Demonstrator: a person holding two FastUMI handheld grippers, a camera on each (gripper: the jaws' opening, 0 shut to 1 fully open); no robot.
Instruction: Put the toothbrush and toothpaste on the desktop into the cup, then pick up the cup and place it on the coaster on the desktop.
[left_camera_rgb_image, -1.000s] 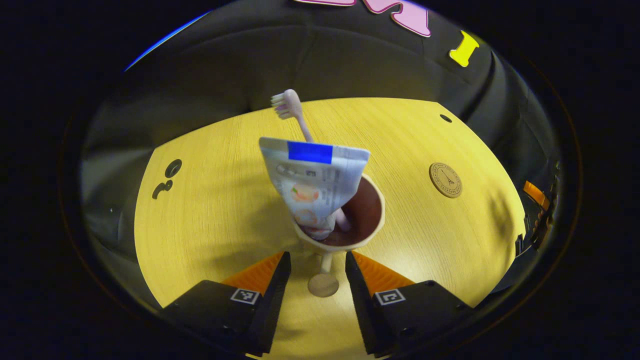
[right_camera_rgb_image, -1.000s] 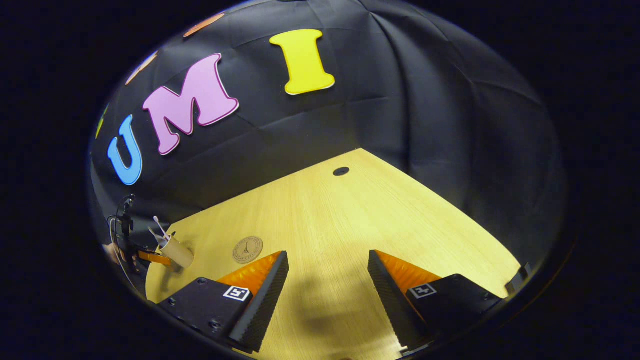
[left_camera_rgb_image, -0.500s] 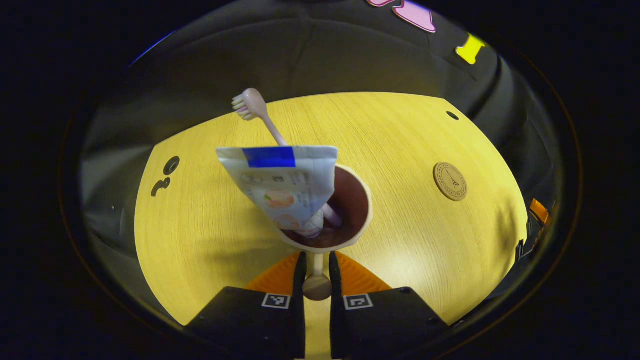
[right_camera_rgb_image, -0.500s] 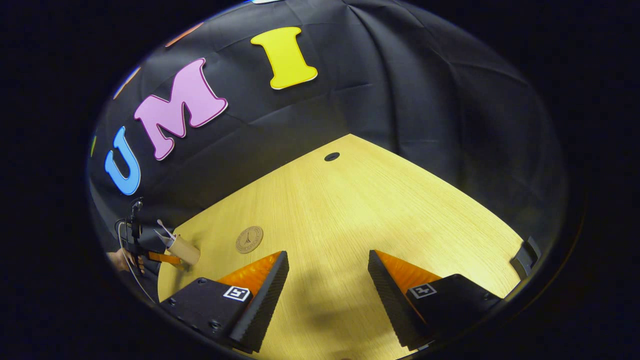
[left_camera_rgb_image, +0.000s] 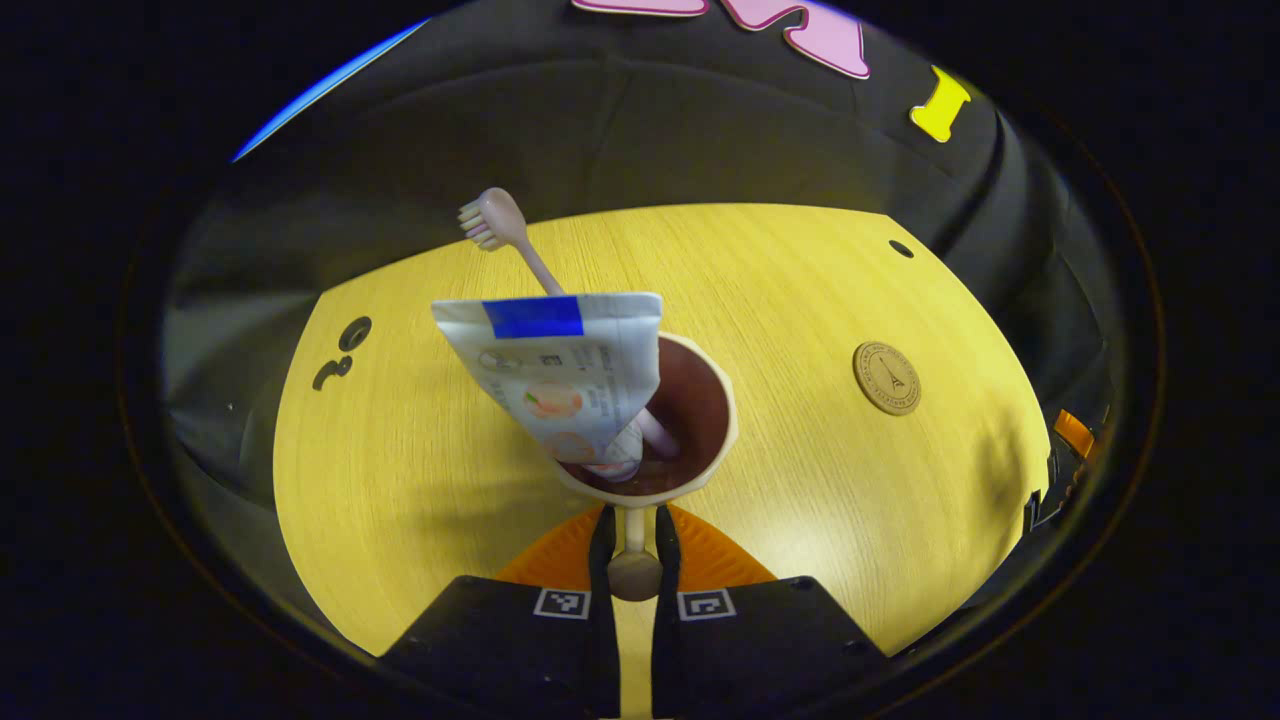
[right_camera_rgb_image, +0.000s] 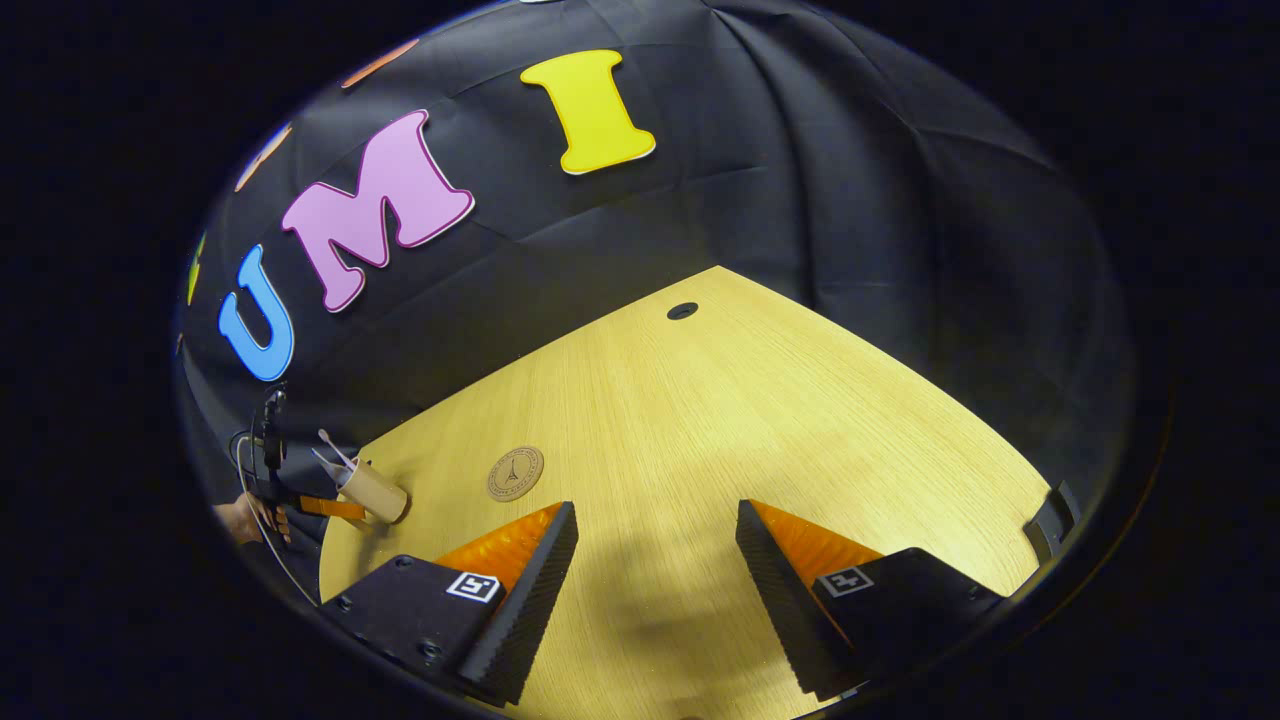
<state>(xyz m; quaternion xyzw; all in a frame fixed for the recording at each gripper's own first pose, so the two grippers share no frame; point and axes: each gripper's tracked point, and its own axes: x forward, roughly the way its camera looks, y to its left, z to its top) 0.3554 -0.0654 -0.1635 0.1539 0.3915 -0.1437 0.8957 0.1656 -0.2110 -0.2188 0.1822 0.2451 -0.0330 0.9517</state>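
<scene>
Yellow wood-grain tabletop (right_camera_rgb_image: 700, 420) against black cloth wall (right_camera_rgb_image: 850, 200); left tongs (left_camera_rgb_image: 632, 545) pinching cup (left_camera_rgb_image: 690, 400) handle, right tongs (right_camera_rgb_image: 655, 590) spread.

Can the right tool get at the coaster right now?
Probably yes: the right tool hangs open over bare desktop, and the coaster lies ahead to its left with nothing between them.

No wording can be made out anywhere. The toothpaste tube (left_camera_rgb_image: 565, 375) carries small print, fruit pictures and a blue band, all too blurred to read. The coaster (left_camera_rgb_image: 886, 377) bears a stamped tower emblem ringed by tiny illegible lettering. Each gripper body wears square black-and-white coded markers (left_camera_rgb_image: 561, 603), not text.
</scene>
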